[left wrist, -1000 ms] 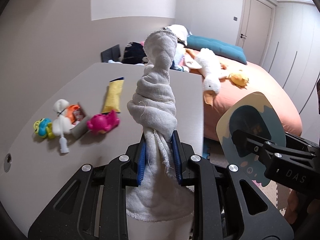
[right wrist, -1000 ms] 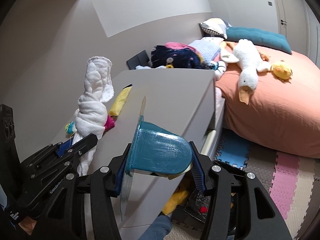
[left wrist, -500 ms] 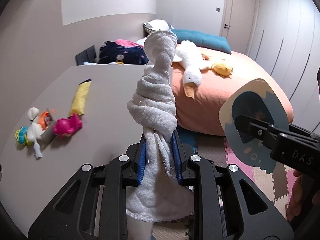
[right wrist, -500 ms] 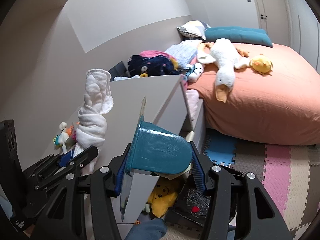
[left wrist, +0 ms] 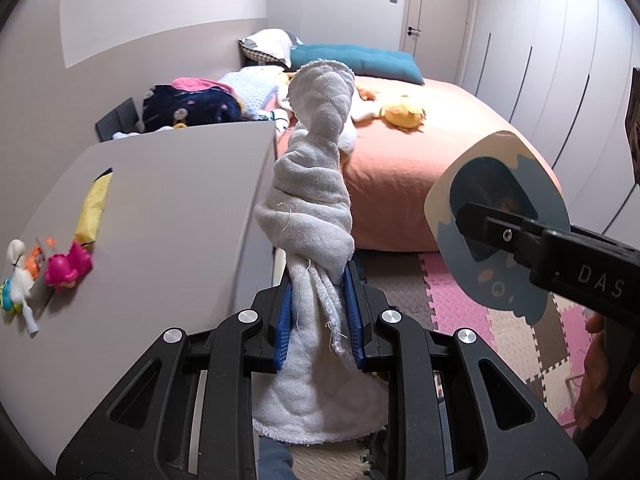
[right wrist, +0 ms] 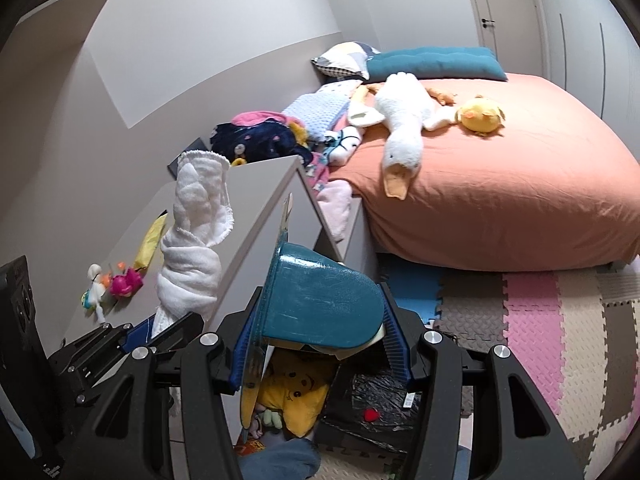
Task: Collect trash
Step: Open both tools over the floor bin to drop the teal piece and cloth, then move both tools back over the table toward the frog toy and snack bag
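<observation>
My left gripper [left wrist: 320, 308] is shut on a knotted white cloth [left wrist: 312, 216] that stands upright between its blue pads, beyond the grey table's right edge. The cloth also shows in the right wrist view [right wrist: 192, 264]. My right gripper [right wrist: 316, 340] is shut on a teal plastic container [right wrist: 316, 300] with a flat cream rim, held on its side over the floor. The container also shows in the left wrist view [left wrist: 496, 216], to the right of the cloth.
A grey table [left wrist: 172, 208] on the left carries a yellow wrapper [left wrist: 94, 208], a pink toy [left wrist: 68, 268] and small colourful bits [left wrist: 18, 280]. A bed with orange cover [right wrist: 500, 184] lies ahead. A black bag [right wrist: 376, 404] and a yellow plush [right wrist: 292, 388] lie below on foam mats.
Both grippers have swung right, away from the table toward the bed and floor, still holding the cloth and the container. The black bag on the floor has come into the right wrist view.
</observation>
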### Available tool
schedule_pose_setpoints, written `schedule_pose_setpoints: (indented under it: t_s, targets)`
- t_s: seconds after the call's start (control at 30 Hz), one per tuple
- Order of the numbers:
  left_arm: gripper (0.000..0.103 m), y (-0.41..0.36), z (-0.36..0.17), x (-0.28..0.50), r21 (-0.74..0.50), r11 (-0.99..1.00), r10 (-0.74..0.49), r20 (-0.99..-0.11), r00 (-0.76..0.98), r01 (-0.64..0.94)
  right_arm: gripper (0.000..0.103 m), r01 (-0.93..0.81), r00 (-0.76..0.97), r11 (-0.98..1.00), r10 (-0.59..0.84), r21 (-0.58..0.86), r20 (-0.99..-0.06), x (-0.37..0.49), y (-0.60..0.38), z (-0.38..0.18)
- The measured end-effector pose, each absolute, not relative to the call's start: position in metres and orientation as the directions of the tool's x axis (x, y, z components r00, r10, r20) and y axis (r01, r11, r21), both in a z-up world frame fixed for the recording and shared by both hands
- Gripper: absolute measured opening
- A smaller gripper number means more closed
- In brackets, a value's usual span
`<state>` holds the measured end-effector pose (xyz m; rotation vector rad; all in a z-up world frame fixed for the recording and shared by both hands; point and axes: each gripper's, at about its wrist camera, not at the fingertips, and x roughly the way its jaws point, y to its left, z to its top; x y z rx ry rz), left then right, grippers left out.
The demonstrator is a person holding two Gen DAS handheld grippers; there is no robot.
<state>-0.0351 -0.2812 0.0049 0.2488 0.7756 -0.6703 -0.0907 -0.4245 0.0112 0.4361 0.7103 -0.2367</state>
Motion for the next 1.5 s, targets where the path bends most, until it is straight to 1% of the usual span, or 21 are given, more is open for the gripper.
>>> schedule_pose_setpoints:
  t_s: [0.03, 0.07, 0.1, 0.13, 0.17, 0.2, 0.27, 0.63, 1.1, 1.5]
  targets:
    - [0.023, -0.284, 0.003, -0.035, -0.035, 0.764, -0.467, -0.72, 0.514, 0.644, 0.056, 0.357, 0.734, 0.883, -0.064, 0.303, -0.676, -0.091, -0.427, 0.011]
    - [0.026, -0.286, 0.001, -0.034, -0.038, 0.761, -0.468, -0.725, 0.506, 0.648, 0.056, 0.362, 0.723, 0.885, -0.068, 0.293, -0.688, -0.09, -0.43, 0.009]
    - [0.032, -0.288, -0.001, -0.032, -0.039, 0.754, -0.469, -0.732, 0.495, 0.656, 0.059, 0.368, 0.714, 0.886, -0.075, 0.282, -0.696, -0.089, -0.432, 0.008]
    - [0.044, -0.293, -0.006, -0.031, -0.027, 0.743, -0.456, -0.751, 0.477, 0.668, 0.072, 0.38, 0.706, 0.884, -0.087, 0.272, -0.703, -0.089, -0.434, 0.007]
    - [0.078, -0.296, -0.008, -0.031, -0.01, 0.746, -0.441, -0.757, 0.482, 0.666, 0.078, 0.414, 0.698, 0.873, -0.123, 0.258, -0.705, -0.09, -0.438, 0.006]
    - [0.092, -0.297, -0.009, -0.032, 0.017, 0.751, -0.427, -0.75, 0.505, 0.661, 0.081, 0.435, 0.697, 0.865, -0.147, 0.251, -0.702, -0.092, -0.441, 0.006]
    - [0.092, -0.298, -0.011, -0.034, 0.049, 0.751, -0.409, -0.747, 0.523, 0.658, 0.081, 0.463, 0.692, 0.851, -0.174, 0.247, -0.7, -0.095, -0.445, 0.005]
    - [0.092, -0.282, -0.012, -0.025, 0.037, 0.782, -0.386, -0.755, 0.53, 0.623, 0.081, 0.47, 0.692, 0.843, -0.166, 0.263, -0.703, -0.093, -0.451, 0.002]
    - [0.093, -0.254, -0.014, -0.012, 0.026, 0.821, -0.356, -0.757, 0.548, 0.57, 0.081, 0.413, 0.69, 0.873, -0.114, 0.259, -0.715, -0.066, -0.425, -0.004]
    - [0.094, -0.205, -0.003, 0.003, 0.032, 0.871, -0.311, -0.737, 0.6, 0.491, 0.081, 0.308, 0.708, 0.914, -0.034, 0.265, -0.706, -0.032, -0.376, -0.002]
